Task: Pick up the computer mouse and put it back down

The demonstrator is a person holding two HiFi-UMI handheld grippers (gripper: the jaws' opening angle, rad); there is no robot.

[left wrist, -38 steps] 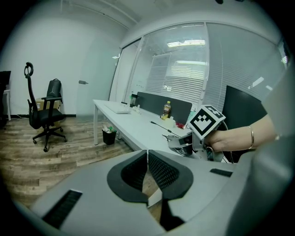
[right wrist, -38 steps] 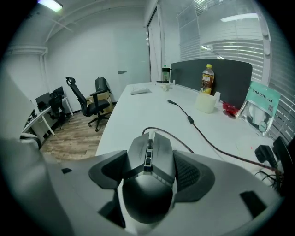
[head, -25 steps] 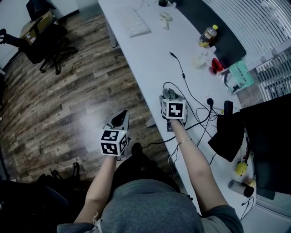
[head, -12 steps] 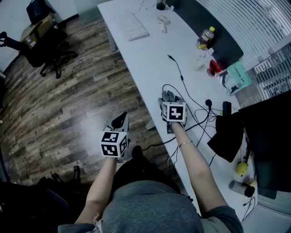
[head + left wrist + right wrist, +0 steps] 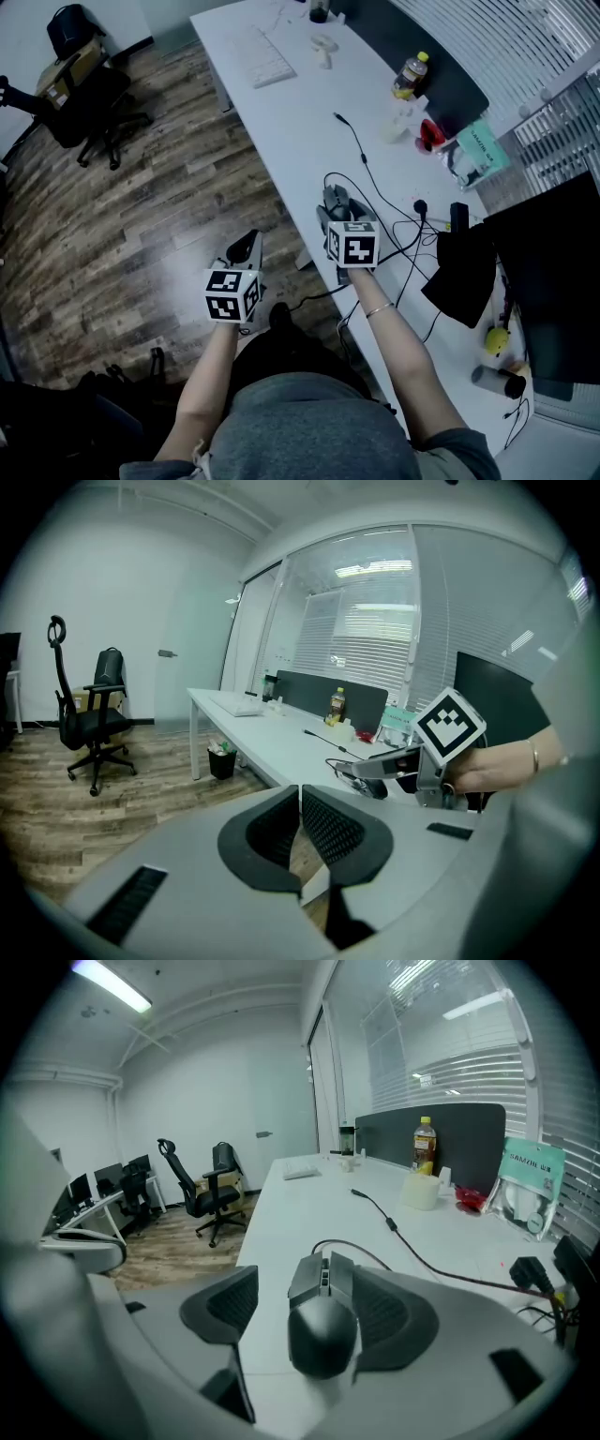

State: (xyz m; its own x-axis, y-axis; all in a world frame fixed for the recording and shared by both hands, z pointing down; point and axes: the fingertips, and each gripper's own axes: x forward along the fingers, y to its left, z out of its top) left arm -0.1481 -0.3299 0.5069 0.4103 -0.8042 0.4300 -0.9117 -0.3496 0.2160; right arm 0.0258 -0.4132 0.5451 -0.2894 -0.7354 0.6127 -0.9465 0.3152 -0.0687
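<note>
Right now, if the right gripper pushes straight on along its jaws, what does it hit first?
The computer mouse: it sits between the jaws of the right gripper, which have just been closing. Beyond it, likely the white desk.

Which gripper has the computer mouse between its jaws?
The right gripper: the mouse sits between its jaws, which have just been closing. The left gripper has its jaws together, empty.

A long white tabletop (image 5: 291, 122) ran from the top centre of the head view down to its lower right. On it sat a white keyboard (image 5: 265, 66) near the top, a bottle (image 5: 409, 75) and a teal packet (image 5: 479, 147) toward the right, and mid-frame a black cable (image 5: 361, 150) and the computer mouse (image 5: 336, 199).
</note>
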